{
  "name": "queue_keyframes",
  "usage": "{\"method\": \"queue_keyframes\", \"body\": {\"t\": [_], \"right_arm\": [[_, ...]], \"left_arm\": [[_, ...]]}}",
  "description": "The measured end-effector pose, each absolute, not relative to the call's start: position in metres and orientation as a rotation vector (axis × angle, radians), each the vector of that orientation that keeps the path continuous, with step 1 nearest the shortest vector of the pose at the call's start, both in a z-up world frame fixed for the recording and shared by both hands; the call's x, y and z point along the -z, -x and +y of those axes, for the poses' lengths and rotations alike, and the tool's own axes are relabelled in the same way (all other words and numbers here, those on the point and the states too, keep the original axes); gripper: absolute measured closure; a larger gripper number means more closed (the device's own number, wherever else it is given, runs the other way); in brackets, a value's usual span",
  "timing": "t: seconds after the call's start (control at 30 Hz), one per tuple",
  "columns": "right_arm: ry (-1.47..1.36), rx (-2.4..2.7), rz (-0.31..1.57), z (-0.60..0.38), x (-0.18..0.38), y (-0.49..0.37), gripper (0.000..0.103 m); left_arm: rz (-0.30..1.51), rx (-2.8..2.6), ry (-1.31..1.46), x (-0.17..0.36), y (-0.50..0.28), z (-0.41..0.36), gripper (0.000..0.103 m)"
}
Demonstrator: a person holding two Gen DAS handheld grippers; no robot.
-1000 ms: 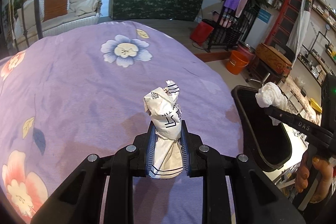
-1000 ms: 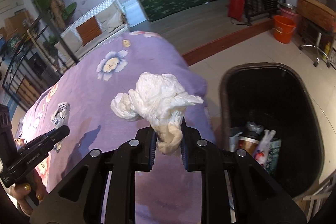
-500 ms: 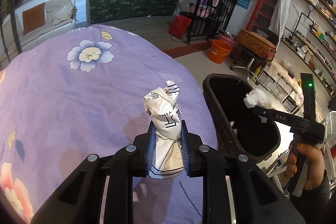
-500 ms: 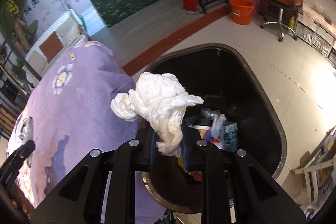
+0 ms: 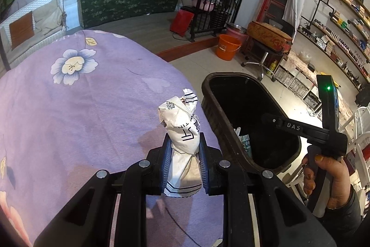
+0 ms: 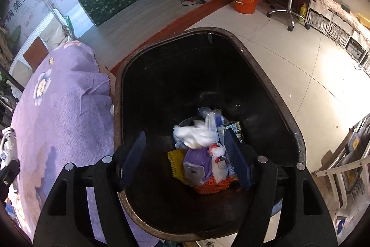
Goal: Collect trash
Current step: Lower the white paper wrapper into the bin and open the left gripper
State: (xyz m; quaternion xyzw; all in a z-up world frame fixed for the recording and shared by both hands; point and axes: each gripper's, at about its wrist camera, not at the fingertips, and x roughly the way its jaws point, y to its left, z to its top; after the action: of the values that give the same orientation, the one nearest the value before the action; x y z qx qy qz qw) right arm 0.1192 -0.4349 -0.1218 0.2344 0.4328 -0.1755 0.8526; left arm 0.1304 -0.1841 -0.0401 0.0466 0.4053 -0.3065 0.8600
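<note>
My left gripper (image 5: 183, 149) is shut on a crumpled white paper wrapper with black print (image 5: 182, 129), held above the purple flowered cloth (image 5: 81, 108) near its right edge. The black trash bin (image 5: 233, 112) stands just right of it on the floor. My right gripper (image 6: 185, 152) is open and empty over the bin's mouth (image 6: 208, 38). The white crumpled tissue (image 6: 195, 134) lies inside on a pile of trash (image 6: 203, 168). The right gripper also shows in the left wrist view (image 5: 266, 118), held by a hand.
The purple cloth (image 6: 57, 112) covers a table left of the bin. An orange bucket (image 5: 227, 46), a rolling stool (image 5: 266, 48) and shelves stand on the tiled floor beyond. A green-draped counter (image 5: 129, 1) is at the back.
My right gripper moved over the bin, opened, and the white tissue dropped into the trash. My left gripper, still holding the wrapper, moved right toward the bin.
</note>
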Motion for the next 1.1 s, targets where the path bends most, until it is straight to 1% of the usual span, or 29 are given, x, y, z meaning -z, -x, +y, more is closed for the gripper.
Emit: {"method": "queue_keyframes", "body": {"t": [0.1, 0.17, 0.37, 0.47, 0.57, 0.63, 0.67, 0.7, 0.77, 0.83, 0.87, 0.9, 1.1], "right_arm": [[-0.487, 0.376, 0.863, -0.434, 0.112, -0.112, 0.032], [-0.481, 0.386, 0.835, -0.434, 0.105, -0.108, 0.029], [-0.467, 0.442, 0.744, -0.442, 0.08, -0.09, 0.029], [-0.463, 0.489, 0.706, -0.448, 0.073, -0.078, 0.022], [-0.465, 0.527, 0.686, -0.455, 0.07, -0.069, 0.022], [-0.465, 0.559, 0.676, -0.46, 0.069, -0.062, 0.022], [-0.465, 0.577, 0.674, -0.463, 0.069, -0.058, 0.021], [-0.464, 0.592, 0.673, -0.465, 0.069, -0.054, 0.021], [-0.456, 0.639, 0.665, -0.471, 0.069, -0.047, 0.021], [-0.436, 0.691, 0.65, -0.476, 0.068, -0.039, 0.019], [-0.431, 0.71, 0.643, -0.478, 0.068, -0.035, 0.015], [-0.432, 0.721, 0.636, -0.48, 0.067, -0.033, 0.014], [-0.41, 0.728, 0.59, -0.473, 0.06, -0.027, 0.012]], "left_arm": [[0.852, 0.671, -0.117, 0.039, -0.128, -0.197, 0.081], [0.848, 0.694, -0.128, 0.037, -0.127, -0.208, 0.081], [0.843, 0.807, -0.16, 0.032, -0.125, -0.254, 0.081], [0.863, 0.857, -0.179, 0.035, -0.126, -0.282, 0.081], [0.842, 0.902, -0.21, 0.036, -0.122, -0.308, 0.08], [0.838, 0.94, -0.227, 0.039, -0.119, -0.324, 0.073], [0.838, 0.948, -0.234, 0.04, -0.118, -0.327, 0.06], [0.83, 0.945, -0.242, 0.041, -0.117, -0.331, 0.038], [0.79, 0.922, -0.243, 0.042, -0.114, -0.335, 0.017], [0.77, 0.94, -0.222, 0.042, -0.112, -0.333, 0.014], [0.766, 0.946, -0.219, 0.042, -0.112, -0.334, 0.009], [0.758, 0.945, -0.219, 0.041, -0.111, -0.333, 0.006], [0.722, 0.937, -0.209, 0.035, -0.103, -0.315, 0.006]]}}
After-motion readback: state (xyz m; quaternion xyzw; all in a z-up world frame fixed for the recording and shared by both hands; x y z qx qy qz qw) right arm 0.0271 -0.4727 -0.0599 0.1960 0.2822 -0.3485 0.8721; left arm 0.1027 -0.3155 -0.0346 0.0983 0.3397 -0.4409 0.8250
